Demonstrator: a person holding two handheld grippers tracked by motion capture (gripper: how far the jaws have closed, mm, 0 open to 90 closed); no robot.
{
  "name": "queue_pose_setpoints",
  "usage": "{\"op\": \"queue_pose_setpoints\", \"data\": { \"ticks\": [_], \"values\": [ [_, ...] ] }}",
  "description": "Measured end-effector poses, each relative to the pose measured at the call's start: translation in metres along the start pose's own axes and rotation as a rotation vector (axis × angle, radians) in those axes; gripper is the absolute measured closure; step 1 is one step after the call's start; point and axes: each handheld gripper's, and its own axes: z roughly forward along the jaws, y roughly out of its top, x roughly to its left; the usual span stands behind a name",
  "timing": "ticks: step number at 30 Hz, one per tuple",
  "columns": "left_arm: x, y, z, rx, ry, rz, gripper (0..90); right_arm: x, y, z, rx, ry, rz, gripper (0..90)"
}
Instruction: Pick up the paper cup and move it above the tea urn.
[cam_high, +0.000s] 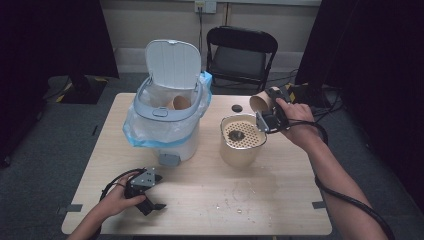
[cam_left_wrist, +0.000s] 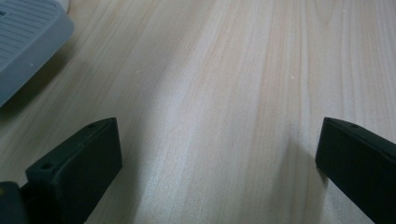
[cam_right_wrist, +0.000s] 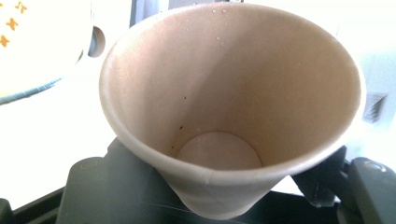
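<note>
R gripper (cam_high: 266, 111) clamped on a brown paper cup (cam_high: 260, 101), held tipped on its side in the air over the table's far right part, just above & beyond the beige strainer pot (cam_high: 243, 141); in the R gripper view the cup (cam_right_wrist: 224, 116) mouth faces the camera, a few drops & specks inside, jaws pressing its lower wall. L gripper (cam_high: 150, 197) rests on the table (cam_high: 210, 200) nr the near left edge, jaws wide apart w/ bare wood between them. White bin (cam_high: 167, 117), lid up, blue liner, stands far left w/ another cup (cam_high: 178, 103) inside
</note>
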Motion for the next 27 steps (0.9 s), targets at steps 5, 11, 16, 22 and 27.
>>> {"op": "queue_pose_setpoints", "data": {
  "ticks": [5, 11, 16, 22, 27],
  "values": [
    [-0.001, 0.000, 0.000, -0.001, -0.009, -0.010, 0.0, 0.000, -0.004, 0.003, -0.032, 0.077, 0.161, 31.5],
    [0.000, 0.000, 0.000, 0.002, -0.001, 0.004, 0.0, -0.001, -0.002, 0.006, -0.018, 0.124, 0.222, 31.2],
    [0.000, 0.000, 0.000, 0.000, 0.000, -0.001, 0.0, -0.005, -0.001, 0.007, -0.043, 0.178, 0.333, 31.2],
    [0.000, 0.000, 0.000, 0.002, -0.001, 0.005, 0.0, -0.010, -0.003, 0.009, -0.063, 0.234, 0.461, 31.0],
    [0.000, 0.000, 0.000, 0.002, -0.001, 0.004, 0.0, -0.010, -0.005, 0.014, -0.072, 0.293, 0.553, 30.4]
  ]
}}
